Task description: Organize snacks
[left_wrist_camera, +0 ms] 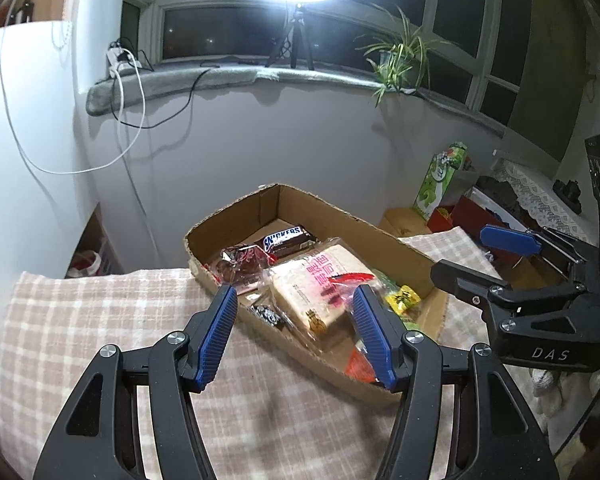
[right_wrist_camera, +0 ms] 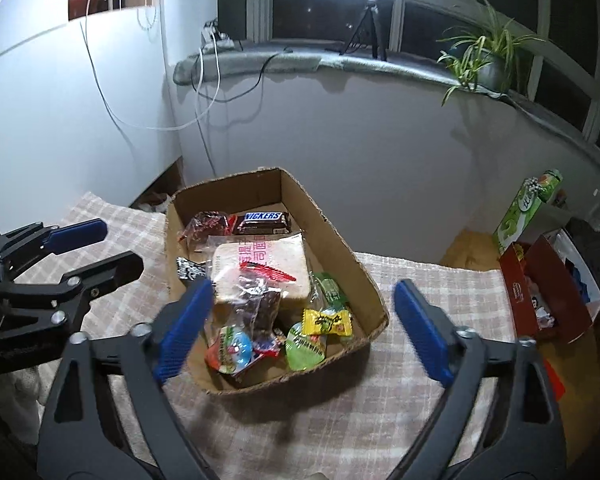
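- Because the snacks are already lying together in the cardboard box (right_wrist_camera: 340, 240) on the checked cloth (right_wrist_camera: 440, 292), the collecting appears largely done, and I judge the task to be at or near its close.
- Both tools are hanging back from the box rather than reaching in: the left gripper (left_wrist_camera: 294, 334) is hovering over the near wall with its fingers spread apart and nothing between them, and the right gripper (right_wrist_camera: 300, 330) is doing likewise from its own side, fingers wide and empty.
- Seen from the left wrist, the right gripper is sitting off to the side of the box, clear of its rim, and its fingers are showing open there too.
- Flat, bulky items are taking the middle: the bread packet (right_wrist_camera: 260, 268) is lying face up, with the Snickers bar (right_wrist_camera: 263, 222) and a dark red wrapped snack (right_wrist_camera: 206, 224) behind it toward the far wall.
- Small loose pieces are crowding the near end, probably because they fit around the larger ones: a yellow candy (right_wrist_camera: 327, 322), a green jelly cup (right_wrist_camera: 305, 350) and a colourful jelly cup (right_wrist_camera: 233, 350).
- A clear bag of dark pieces (right_wrist_camera: 262, 304) is resting partly on the bread packet.
- A black-and-white wrapper (right_wrist_camera: 190, 269) is sitting against the left wall; whether it is tucked fully inside I cannot tell.
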Demonstrator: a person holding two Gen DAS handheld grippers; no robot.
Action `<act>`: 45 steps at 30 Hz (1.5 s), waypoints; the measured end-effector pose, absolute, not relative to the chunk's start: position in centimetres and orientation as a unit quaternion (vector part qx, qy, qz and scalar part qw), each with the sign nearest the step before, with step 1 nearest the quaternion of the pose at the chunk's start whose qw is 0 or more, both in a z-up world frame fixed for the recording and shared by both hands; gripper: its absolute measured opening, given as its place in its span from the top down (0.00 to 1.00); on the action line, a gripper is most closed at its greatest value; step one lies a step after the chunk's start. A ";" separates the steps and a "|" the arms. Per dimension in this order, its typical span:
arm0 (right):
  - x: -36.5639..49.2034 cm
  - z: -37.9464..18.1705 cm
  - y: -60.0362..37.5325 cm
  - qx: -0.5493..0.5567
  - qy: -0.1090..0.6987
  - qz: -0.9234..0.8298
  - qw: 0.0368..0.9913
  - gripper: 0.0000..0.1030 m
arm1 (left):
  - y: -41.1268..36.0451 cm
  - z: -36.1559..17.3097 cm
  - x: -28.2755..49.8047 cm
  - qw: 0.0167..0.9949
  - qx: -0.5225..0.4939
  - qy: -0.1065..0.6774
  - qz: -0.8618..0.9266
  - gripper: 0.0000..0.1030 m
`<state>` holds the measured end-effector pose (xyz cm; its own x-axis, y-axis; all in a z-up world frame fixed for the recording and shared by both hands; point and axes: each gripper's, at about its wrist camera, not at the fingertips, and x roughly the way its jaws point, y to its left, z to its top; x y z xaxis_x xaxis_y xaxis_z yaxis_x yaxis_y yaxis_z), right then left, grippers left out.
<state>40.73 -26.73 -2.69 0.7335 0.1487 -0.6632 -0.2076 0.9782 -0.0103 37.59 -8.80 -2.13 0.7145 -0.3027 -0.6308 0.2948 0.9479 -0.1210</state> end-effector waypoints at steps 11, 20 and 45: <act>38.2 -2.1 -26.5 -0.061 0.328 0.069 0.940 0.04 | -7.8 -2.0 35.3 0.936 -0.007 0.315 -0.155 0.30; 37.8 -2.1 -26.8 -0.058 0.324 0.066 0.942 0.03 | -7.1 -1.4 34.4 0.943 -0.009 0.301 -0.144 0.30; 37.3 -2.1 -25.8 -0.075 0.319 0.064 0.943 0.03 | -7.1 -1.1 33.6 0.943 -0.006 0.297 -0.152 0.30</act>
<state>37.35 -25.84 -2.07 0.7888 0.0736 -0.6102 -0.1691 0.9805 -0.1004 33.65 -7.06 -1.10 0.7775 -0.2896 -0.5582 0.2823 0.9539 -0.1016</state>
